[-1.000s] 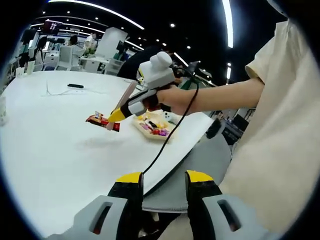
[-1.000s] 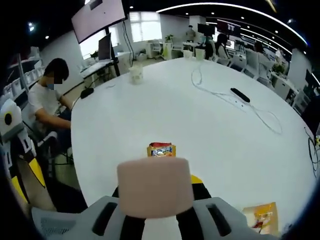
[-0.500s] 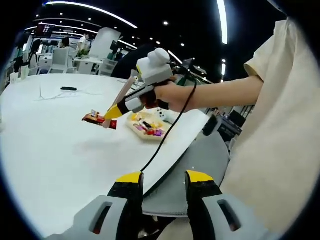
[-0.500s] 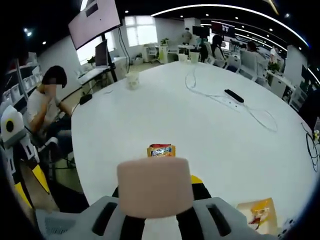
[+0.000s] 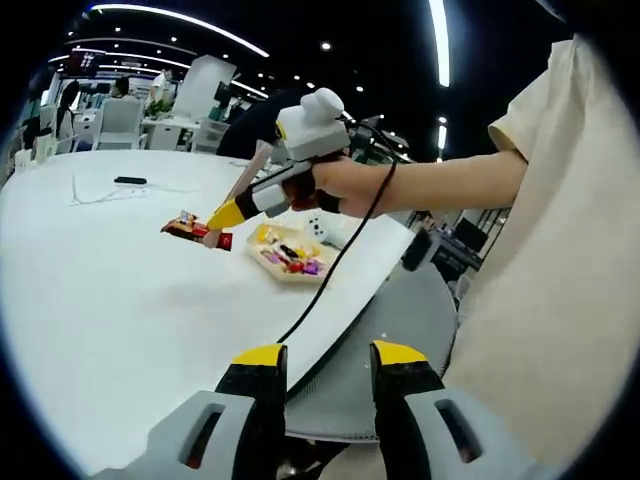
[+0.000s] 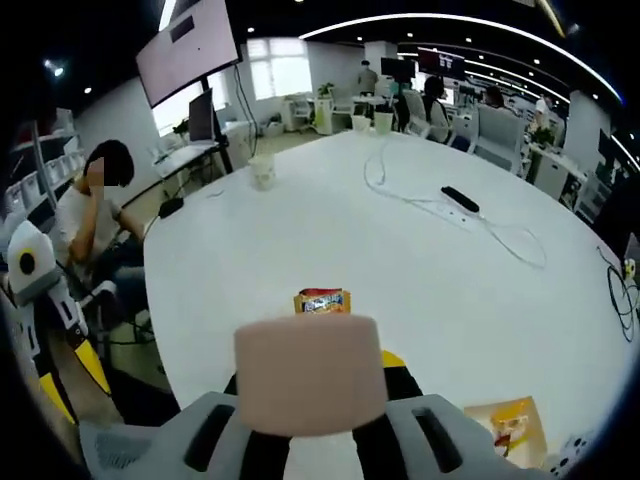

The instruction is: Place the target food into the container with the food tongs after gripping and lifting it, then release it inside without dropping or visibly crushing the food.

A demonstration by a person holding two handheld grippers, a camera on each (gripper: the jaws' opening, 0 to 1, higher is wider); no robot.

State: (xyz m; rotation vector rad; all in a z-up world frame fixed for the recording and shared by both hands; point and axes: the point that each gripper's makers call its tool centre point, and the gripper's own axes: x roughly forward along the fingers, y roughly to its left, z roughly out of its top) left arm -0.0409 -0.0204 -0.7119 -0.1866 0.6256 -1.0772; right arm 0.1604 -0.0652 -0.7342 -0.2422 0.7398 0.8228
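Observation:
A red-and-orange snack packet (image 5: pixel 196 228) hangs above the white table (image 5: pixel 100 310), pinched at the tip of beige food tongs (image 5: pixel 243 188). My right gripper (image 5: pixel 228 212), held by a hand, is shut on those tongs. In the right gripper view the tongs' broad end (image 6: pixel 308 372) sits between the jaws of my right gripper (image 6: pixel 312 405), and the packet (image 6: pixel 322 301) shows just beyond it. The shallow container (image 5: pixel 288 255) with colourful sweets lies right of the packet near the table edge, and at lower right (image 6: pixel 512 425). My left gripper (image 5: pixel 328 355) is open and empty, off the table's edge.
A cable and a black remote (image 6: pixel 462 198) lie on the far table (image 6: pixel 400 240), with a cup (image 6: pixel 262 172) further back. A seated person (image 6: pixel 95 215) is beyond the left edge. A grey chair seat (image 5: pixel 410 320) lies under the left gripper. My left gripper (image 6: pixel 75 385) shows at far left.
The packet stays pinched in the tongs above the table. Both views have drifted slightly, and the container sits a little further right in the right gripper view.

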